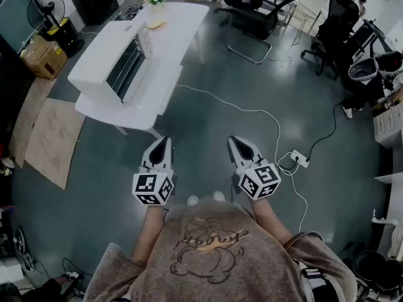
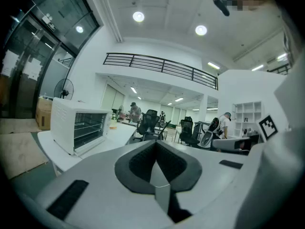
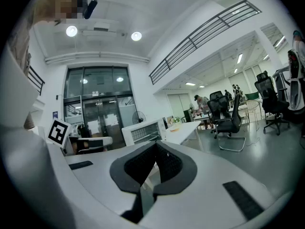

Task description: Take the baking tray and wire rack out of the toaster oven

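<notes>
A white toaster oven (image 1: 119,60) stands on a long white table (image 1: 170,80) at the upper left, its glass door closed; wire shelves show dimly behind the glass. It also appears in the left gripper view as the oven (image 2: 78,125) and farther off in the right gripper view as the oven (image 3: 143,131). My left gripper (image 1: 161,145) and right gripper (image 1: 238,143) are held side by side over the grey floor, well short of the table. Both are shut with nothing between the jaws, as the left gripper (image 2: 155,144) and right gripper (image 3: 156,147) views show.
A white cable (image 1: 252,112) runs across the floor to a power strip (image 1: 299,159) at my right. Black office chairs (image 1: 252,17) stand beyond the table. Cardboard sheets (image 1: 47,134) and a box (image 1: 43,56) lie left of the table. A standing fan (image 1: 47,8) is at the far left.
</notes>
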A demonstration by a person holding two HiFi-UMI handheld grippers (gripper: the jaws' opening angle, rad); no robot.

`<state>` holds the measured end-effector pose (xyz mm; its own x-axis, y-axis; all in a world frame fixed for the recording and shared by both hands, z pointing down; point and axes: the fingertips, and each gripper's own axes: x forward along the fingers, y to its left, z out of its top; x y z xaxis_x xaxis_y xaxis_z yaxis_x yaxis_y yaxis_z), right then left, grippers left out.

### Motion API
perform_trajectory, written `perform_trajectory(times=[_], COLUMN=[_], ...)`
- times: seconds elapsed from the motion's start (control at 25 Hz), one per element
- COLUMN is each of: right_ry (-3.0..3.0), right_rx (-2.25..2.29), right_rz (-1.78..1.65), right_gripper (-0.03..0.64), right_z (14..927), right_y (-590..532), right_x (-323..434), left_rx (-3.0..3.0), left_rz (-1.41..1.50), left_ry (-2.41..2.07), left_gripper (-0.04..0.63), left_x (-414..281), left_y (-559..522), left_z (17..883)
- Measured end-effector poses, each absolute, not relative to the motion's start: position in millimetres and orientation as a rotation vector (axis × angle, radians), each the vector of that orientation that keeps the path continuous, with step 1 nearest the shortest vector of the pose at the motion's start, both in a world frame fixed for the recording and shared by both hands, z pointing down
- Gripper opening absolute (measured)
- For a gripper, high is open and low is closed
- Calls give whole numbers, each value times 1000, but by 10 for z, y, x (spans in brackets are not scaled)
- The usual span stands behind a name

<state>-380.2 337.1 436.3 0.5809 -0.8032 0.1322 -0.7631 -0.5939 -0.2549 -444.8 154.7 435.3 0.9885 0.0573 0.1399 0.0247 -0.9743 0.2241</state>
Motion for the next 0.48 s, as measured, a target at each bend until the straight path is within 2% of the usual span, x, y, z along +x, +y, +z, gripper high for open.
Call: perform_trajectory(times=[0.48], right_ry=[1237], right_rx=[-2633], right_rz=[-326], right_gripper=[0], right_z=[4455], right_y=[3253], right_x=[-3772], left_rx=[2901], left_rz=[244], left_ry=[140], left_gripper=[2], left_x=[-4364], left_y=[1344], left_z=[4512])
